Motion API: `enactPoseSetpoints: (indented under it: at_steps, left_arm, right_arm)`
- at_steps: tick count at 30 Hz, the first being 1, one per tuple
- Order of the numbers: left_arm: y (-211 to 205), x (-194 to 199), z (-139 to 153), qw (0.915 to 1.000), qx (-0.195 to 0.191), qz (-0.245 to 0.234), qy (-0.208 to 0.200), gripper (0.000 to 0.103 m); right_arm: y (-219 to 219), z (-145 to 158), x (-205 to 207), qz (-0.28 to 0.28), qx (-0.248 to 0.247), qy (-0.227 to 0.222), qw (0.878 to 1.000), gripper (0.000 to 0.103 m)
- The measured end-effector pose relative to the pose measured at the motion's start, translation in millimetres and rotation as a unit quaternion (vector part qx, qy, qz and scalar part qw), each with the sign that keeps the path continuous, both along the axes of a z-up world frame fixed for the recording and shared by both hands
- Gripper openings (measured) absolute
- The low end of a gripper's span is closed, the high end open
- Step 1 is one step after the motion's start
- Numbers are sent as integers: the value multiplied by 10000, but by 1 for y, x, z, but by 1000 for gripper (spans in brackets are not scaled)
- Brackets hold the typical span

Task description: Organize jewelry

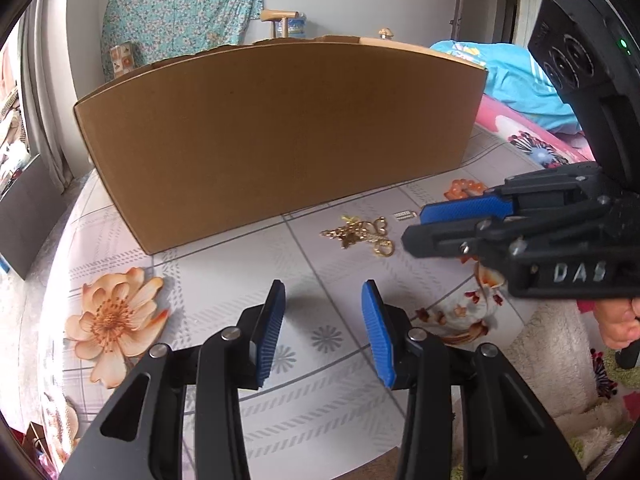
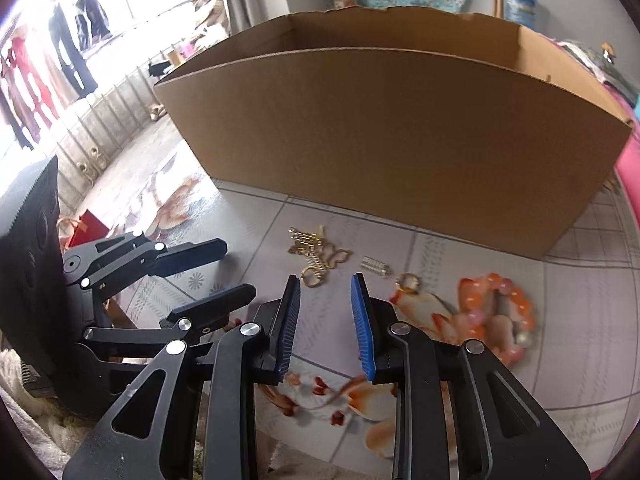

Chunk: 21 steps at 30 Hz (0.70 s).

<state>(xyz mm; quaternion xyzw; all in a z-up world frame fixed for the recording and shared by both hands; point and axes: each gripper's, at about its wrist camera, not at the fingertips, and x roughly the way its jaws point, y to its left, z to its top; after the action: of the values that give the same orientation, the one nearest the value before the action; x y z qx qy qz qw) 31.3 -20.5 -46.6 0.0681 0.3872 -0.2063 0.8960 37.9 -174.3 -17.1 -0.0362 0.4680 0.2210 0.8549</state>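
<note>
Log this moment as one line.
left gripper: open, empty | right gripper: open, empty | gold chain, orange bead bracelet: on table | cardboard box: behind

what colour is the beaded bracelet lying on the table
Orange, with paler pinkish beads mixed in. The beaded bracelet shows best in the right wrist view.

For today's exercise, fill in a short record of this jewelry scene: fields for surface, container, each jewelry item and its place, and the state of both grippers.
surface: table with a floral, tiled-pattern cover
container: open cardboard box, upright at the back of the table; contents not visible
gold chain pile: on the cover in front of the box
small silver piece: just right of the chain
small ring: right of the silver piece
orange bead bracelet: farthest right, blurred
left gripper: open, holding nothing
right gripper: open, holding nothing, pointed at the jewelry
</note>
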Motion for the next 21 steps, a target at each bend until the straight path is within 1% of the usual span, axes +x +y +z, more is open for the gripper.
enactPoseSetpoints:
  at_steps: [6,8,10,12,14,16,21]
  left_arm:
    - [7,1,-1,10000,-4,69,-15,39]
    - [9,1,-1,10000,-2,70,-26,39]
    - [10,1,-1,10000,-12,77,-34,39]
    - [11,1,-1,10000,-33,83,-37,39]
    - [10,1,-1,9999,-38,85,-48,39]
    - [11,0,-1,9999,-39,89,-54,39]
    - [12,-1,-1,9999,-47,93,-53,39]
  right_arm:
    - [24,-2,11,123,-304,-126,9994,26]
    - [26,-11,6,132,-419,-152,9989,26]
    - [30,-12,7,136,-494,-188,9985,24]
    - [45,-15,10,151,-617,-243,9977,24]
    - [50,-16,9,156,-711,-298,9969,22]
    - [53,-16,8,189,-779,-331,9962,11]
    - [55,-18,10,168,-727,-264,9969,11]
